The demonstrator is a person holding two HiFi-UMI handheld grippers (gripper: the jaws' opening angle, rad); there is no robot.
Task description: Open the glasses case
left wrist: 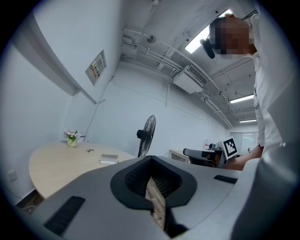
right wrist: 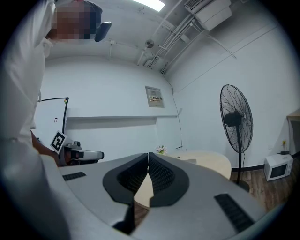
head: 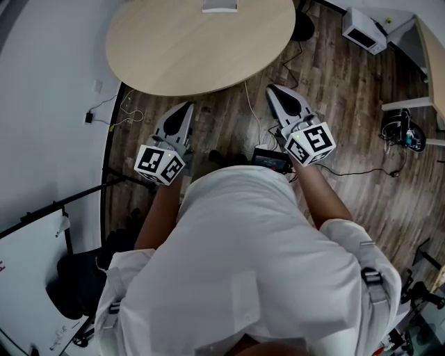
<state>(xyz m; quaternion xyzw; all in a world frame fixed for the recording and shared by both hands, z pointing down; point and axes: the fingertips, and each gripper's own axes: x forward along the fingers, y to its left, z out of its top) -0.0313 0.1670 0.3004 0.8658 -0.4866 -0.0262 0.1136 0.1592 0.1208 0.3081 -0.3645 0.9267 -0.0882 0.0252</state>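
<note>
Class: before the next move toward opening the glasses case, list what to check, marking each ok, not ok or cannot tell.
1. Left gripper empty: ok, jaws together on nothing.
2. Right gripper empty: ok, jaws together.
3. Jaws open for a grasp: not ok.
4. Grippers over the table: not ok, both short of its edge.
5. Glasses case located: cannot tell; a small flat object lies at the far edge.

My left gripper (head: 186, 106) is held out at 10 o'clock from my chest, nose aimed toward 1, jaws pressed together on nothing; my right gripper (head: 273, 89) sits at 1 o'clock, nose toward 11, jaws likewise closed and empty; my left forearm (head: 156, 217) and right forearm (head: 324, 196) reach forward, bare below the sleeves.
</note>
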